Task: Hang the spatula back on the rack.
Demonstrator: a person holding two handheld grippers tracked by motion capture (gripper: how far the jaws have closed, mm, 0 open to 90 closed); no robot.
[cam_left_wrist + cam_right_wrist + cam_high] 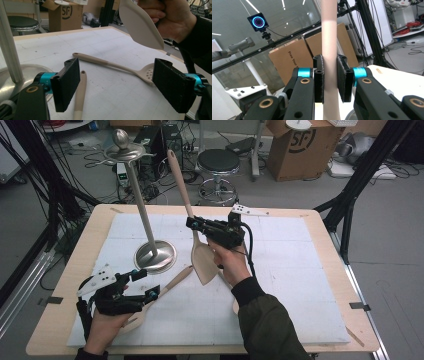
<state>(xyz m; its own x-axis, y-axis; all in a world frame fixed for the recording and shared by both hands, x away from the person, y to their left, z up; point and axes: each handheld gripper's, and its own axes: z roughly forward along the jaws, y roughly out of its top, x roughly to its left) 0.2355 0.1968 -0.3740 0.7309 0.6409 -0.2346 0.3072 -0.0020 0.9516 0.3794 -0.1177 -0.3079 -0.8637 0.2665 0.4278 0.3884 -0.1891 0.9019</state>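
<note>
1. Pale wooden flat-bladed spatula (202, 262) lifted clear of the white foam mat (280, 270), handle tip up at 11 o'clock, blade hanging at 6 o'clock; likely raised that steeply so the handle end can meet the hook ring atop the tall silver metal utensil stand (142, 215).
2. Right gripper (330, 80) pinching the spatula's handle, black pads pressed flat on either side of the shaft.
3. Right hand (231, 260) gripping from below, fist upright, forearm entering from 5 o'clock, claw aimed toward 10 o'clock.
4. Left gripper (116, 83) spread wide, nothing between the pads; low near the mat at 7 o'clock, probably parked until needed.
5. Beige slotted spoon (113, 65) and a second beige handle (80, 95) lying flat on the mat ahead of the left claw, seemingly queued for hanging.
</note>
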